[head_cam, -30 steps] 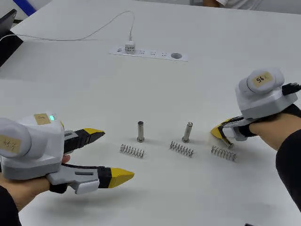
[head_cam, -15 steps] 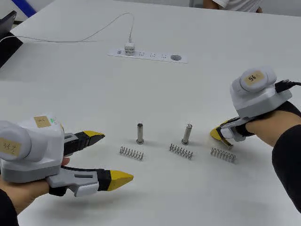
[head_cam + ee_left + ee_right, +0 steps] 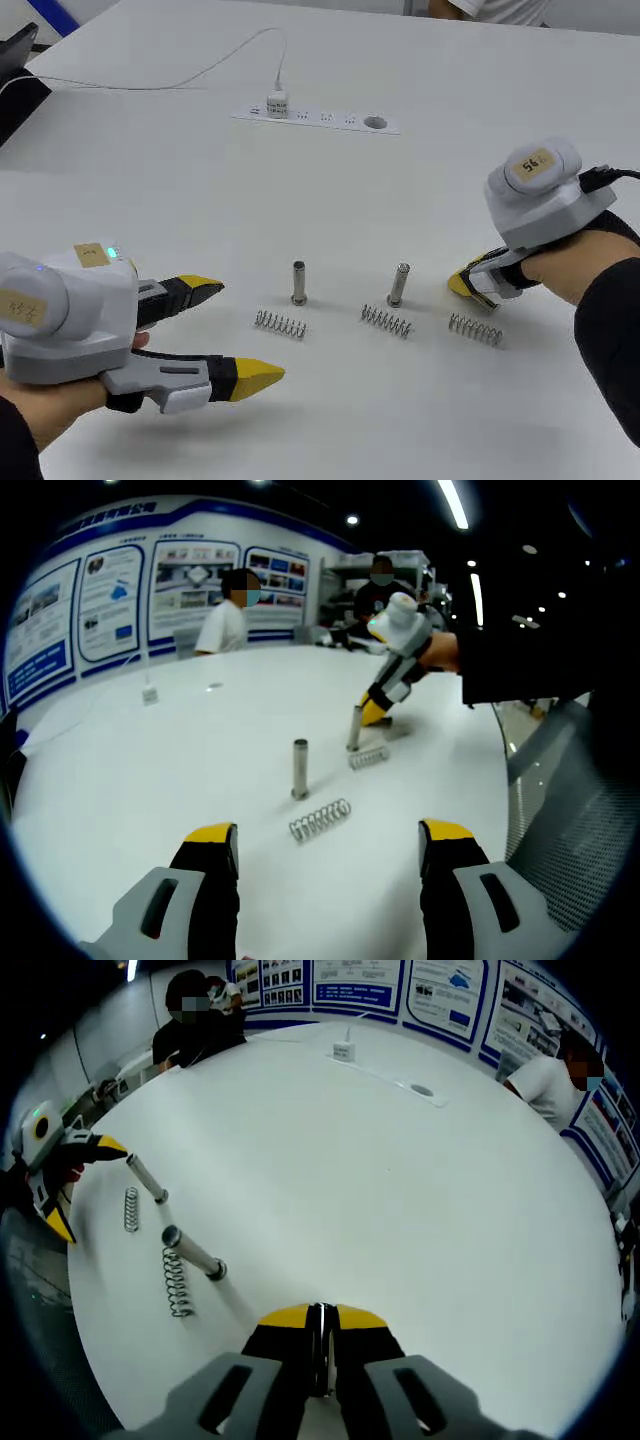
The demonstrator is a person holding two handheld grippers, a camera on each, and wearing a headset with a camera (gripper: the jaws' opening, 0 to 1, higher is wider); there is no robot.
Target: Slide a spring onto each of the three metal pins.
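Two metal pins stand upright on the white table, the left pin [image 3: 298,282] and the middle pin [image 3: 398,284]. Three springs lie flat in front: left spring [image 3: 279,323], middle spring [image 3: 386,320], right spring [image 3: 475,329]. My right gripper [image 3: 462,285] is down at the table just behind the right spring, jaws shut on a thin metal pin [image 3: 320,1345], which is mostly hidden between them. My left gripper [image 3: 252,330] hovers open at the near left, empty, facing the left pin [image 3: 300,769] and left spring [image 3: 320,820].
A white power strip [image 3: 318,114] with a plugged-in charger and cable lies at the back of the table [image 3: 200,180]. A dark object [image 3: 15,60] sits at the far left edge. People are around the far side of the table.
The right gripper has shifted slightly left and tipped over its pin, whose lower end is now less visible. The left gripper stays open in place.
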